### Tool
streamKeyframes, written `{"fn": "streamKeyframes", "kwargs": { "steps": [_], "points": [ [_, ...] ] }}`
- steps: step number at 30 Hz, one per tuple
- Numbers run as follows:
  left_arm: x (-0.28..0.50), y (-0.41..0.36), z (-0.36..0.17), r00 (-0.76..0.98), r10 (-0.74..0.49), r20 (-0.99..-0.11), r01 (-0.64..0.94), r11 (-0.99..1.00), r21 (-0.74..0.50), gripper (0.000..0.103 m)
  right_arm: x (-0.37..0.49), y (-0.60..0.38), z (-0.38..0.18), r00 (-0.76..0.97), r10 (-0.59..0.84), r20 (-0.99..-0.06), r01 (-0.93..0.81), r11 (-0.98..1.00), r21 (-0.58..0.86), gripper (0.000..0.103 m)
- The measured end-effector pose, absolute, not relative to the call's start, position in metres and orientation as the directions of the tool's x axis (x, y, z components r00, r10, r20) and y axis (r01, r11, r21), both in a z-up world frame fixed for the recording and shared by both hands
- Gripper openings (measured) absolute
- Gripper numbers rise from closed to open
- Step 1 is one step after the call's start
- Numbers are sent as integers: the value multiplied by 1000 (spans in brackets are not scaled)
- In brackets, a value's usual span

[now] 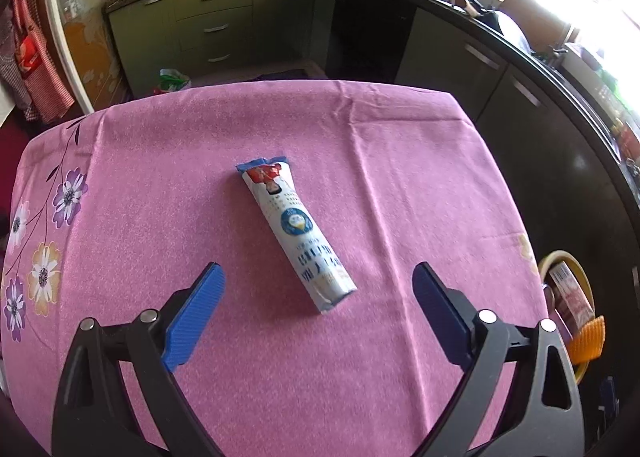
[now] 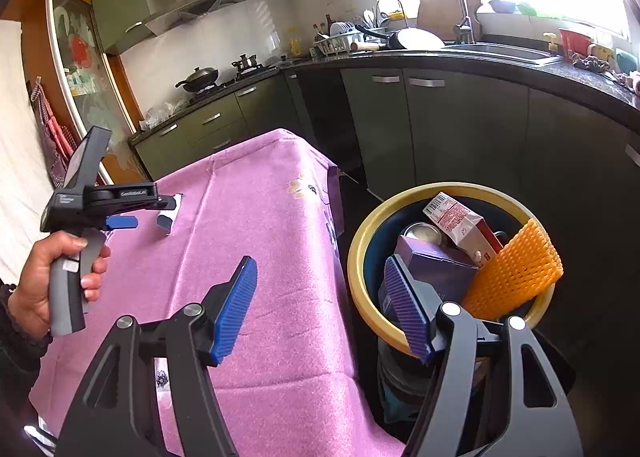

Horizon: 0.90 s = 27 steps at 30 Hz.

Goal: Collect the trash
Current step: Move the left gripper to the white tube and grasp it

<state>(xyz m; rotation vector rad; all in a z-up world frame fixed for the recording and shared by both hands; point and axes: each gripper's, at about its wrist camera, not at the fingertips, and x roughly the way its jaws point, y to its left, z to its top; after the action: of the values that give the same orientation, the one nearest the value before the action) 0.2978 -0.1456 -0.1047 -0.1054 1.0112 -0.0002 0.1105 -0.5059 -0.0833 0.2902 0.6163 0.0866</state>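
Wrapper (image 1: 295, 231) flat on tablecloth (image 1: 160, 177) | left tool (image 1: 316, 285) wide, above | bin (image 2: 360, 257) beside table

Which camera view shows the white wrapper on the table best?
The left wrist view: the white wrapper lies whole and unblocked on the pink cloth. In the right wrist view the left gripper hides most of it.
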Motion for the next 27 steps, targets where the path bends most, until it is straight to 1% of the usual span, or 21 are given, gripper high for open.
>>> {"fn": "streamKeyframes", "kwargs": {
  "steps": [4,9,10,11,16,19,21,23,27],
  "points": [
    [318,-142,-113,505,15,-863,-122,991,-54,90,109,-510,-85,815,185,-549,-3,949,315,66],
    [328,-137,-123,473,40,-880,-168,985,-46,90,110,-514,-86,815,205,-542,-10,941,340,66],
    [330,-137,-123,474,46,-879,-173,984,-42,89,110,-515,-86,815,206,-541,-11,940,342,66],
    [331,-137,-123,476,54,-878,-178,983,-36,85,110,-515,-86,815,209,-540,-12,939,345,66],
    [337,-138,-126,469,61,-881,-180,983,-28,74,110,-518,-87,814,218,-538,-15,934,356,66],
    [338,-140,-125,475,67,-877,-171,985,-17,62,110,-519,-88,813,219,-540,-13,933,359,66],
    [338,-139,-124,476,66,-877,-168,986,-17,58,110,-519,-88,812,218,-541,-12,934,358,66],
    [337,-137,-124,478,67,-876,-163,986,-13,49,110,-519,-88,811,217,-543,-12,935,356,66],
    [333,-132,-123,480,61,-875,-150,989,-13,41,110,-518,-88,808,215,-548,-11,936,351,66]
  ]
}}
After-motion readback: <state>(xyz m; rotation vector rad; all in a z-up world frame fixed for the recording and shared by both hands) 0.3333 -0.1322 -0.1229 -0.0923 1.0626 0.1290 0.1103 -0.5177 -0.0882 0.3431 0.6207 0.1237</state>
